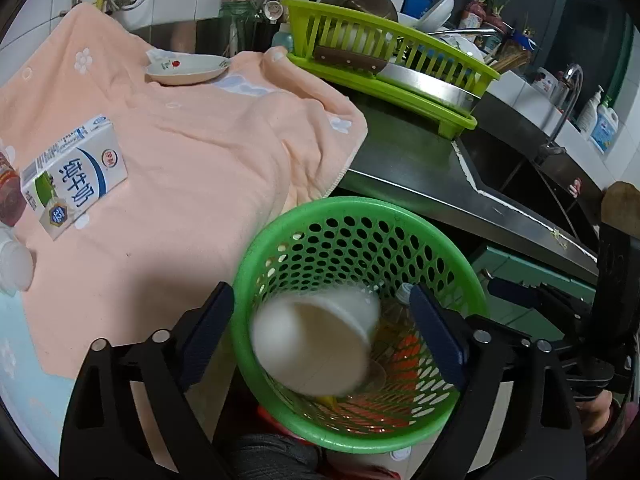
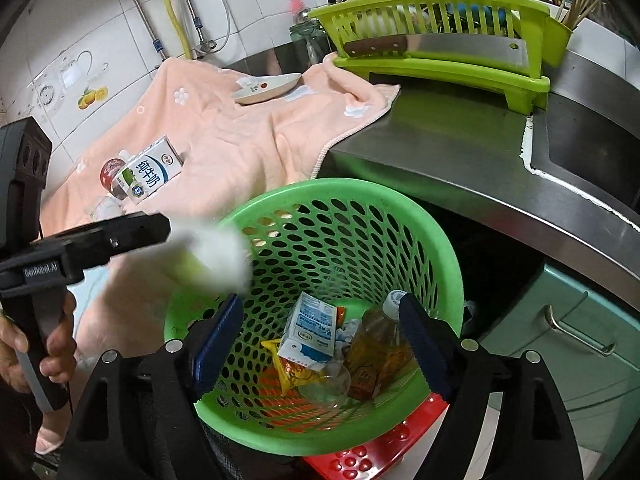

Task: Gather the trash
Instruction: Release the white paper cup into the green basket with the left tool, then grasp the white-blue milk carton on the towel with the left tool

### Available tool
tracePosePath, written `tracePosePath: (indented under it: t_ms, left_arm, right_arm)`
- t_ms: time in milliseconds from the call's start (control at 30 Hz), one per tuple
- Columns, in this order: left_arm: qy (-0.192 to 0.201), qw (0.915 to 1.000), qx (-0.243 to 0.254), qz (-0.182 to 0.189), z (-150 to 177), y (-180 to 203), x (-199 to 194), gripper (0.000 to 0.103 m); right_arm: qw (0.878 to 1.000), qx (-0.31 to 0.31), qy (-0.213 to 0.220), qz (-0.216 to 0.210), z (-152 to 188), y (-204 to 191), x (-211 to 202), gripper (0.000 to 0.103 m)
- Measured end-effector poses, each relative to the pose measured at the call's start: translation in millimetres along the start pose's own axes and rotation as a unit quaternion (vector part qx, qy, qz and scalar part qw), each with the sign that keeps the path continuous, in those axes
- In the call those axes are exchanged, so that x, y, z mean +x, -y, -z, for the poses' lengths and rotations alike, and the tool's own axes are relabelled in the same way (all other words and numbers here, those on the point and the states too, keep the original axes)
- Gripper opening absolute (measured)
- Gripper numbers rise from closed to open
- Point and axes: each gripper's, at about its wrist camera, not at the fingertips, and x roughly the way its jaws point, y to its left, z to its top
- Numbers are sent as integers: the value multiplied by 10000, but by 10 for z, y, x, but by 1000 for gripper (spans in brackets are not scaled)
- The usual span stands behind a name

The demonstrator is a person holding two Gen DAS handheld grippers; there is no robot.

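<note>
A green perforated basket (image 1: 360,208) (image 2: 340,188) stands below the counter edge. My left gripper (image 1: 320,336) hangs open over it. A blurred white paper cup (image 1: 316,344) (image 2: 216,260) lies loose between the pads, touching neither. My right gripper (image 2: 324,344) is open too, over the basket, with nothing between its fingers. Inside the basket lie a small milk carton (image 2: 310,332), an amber bottle (image 2: 380,344), a clear plastic cup (image 2: 324,388) and a yellow wrapper (image 2: 280,372). On the towel remain a milk carton (image 1: 76,176) (image 2: 154,174), a red-lidded tub (image 2: 112,172) and clear plastic pieces (image 1: 14,268).
A peach towel (image 1: 192,168) covers the counter, with a small plate (image 1: 186,70) at its far end. A lime dish rack (image 1: 400,64) holding a cleaver (image 2: 440,46) stands beside the steel sink (image 1: 512,168). A red stool (image 2: 376,444) sits under the basket. A hand (image 2: 24,344) grips the left tool.
</note>
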Motion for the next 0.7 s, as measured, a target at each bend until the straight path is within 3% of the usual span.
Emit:
tracePosePath:
  t_ms: [233, 433, 700]
  left_arm:
    - [140, 9996, -43, -247, -43, -202, -166, 89]
    - [398, 9964, -162, -737, -148, -578, -422, 89]
    - [646, 9801, -1115, -1507, -192, -1340, -824, 89]
  right_arm:
    - [9999, -114, -15, -91, -67, -96, 40, 79]
    - [9995, -197, -8, -232, -136, -268, 83, 82]
    - [9977, -462, -56, -487, -367, -620, 233, 82]
